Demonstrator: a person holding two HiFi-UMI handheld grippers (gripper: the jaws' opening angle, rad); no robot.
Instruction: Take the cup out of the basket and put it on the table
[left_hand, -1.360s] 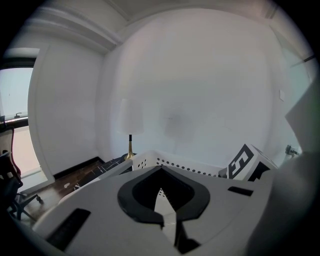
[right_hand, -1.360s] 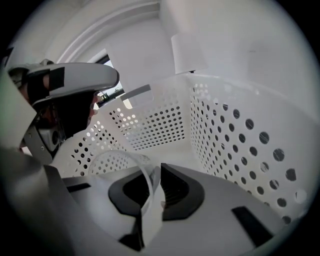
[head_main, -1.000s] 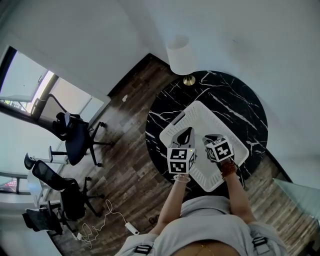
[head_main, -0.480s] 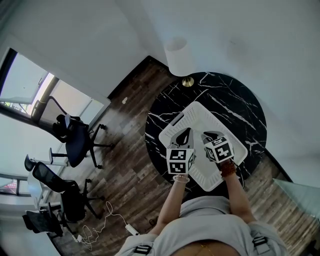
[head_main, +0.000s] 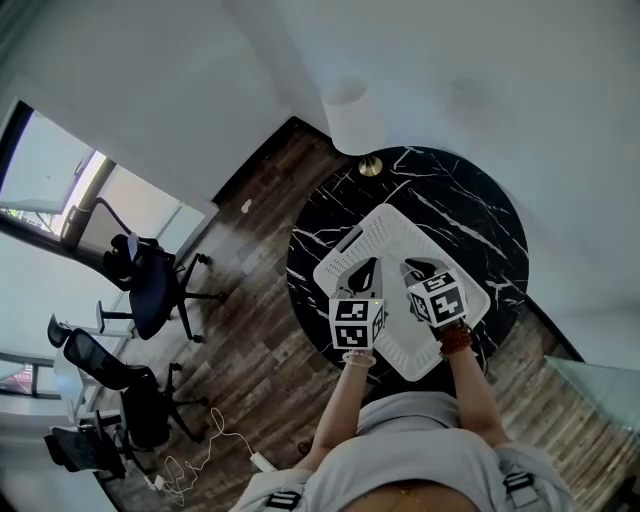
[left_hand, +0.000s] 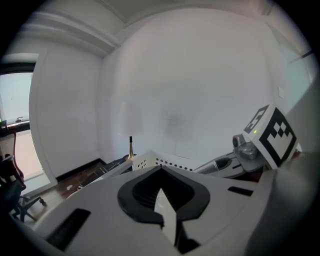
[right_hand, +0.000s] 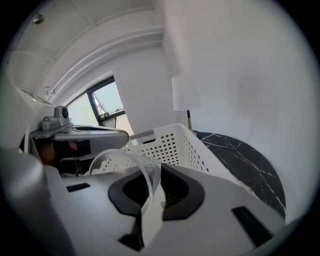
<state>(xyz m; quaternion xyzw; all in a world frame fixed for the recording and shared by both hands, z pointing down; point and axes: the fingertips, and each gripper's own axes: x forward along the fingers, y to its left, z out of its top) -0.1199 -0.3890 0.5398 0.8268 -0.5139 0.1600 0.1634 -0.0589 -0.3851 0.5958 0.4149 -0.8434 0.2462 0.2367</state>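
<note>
Jaws of right gripper (right_hand: 152, 194) still pinch cup (right_hand: 142, 167) above the basket (right_hand: 175, 142).

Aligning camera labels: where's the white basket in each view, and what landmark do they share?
Head view: white basket centre, on the black marble table.
Left gripper view: only its perforated rim, just below centre.
Right gripper view: its perforated wall, centre, behind the clear cup.
Shared landmark: the white-shaded lamp, beyond the basket in all three.

Head view overhead, far; gripper views close, low; all share basket (head_main: 372, 228).
</note>
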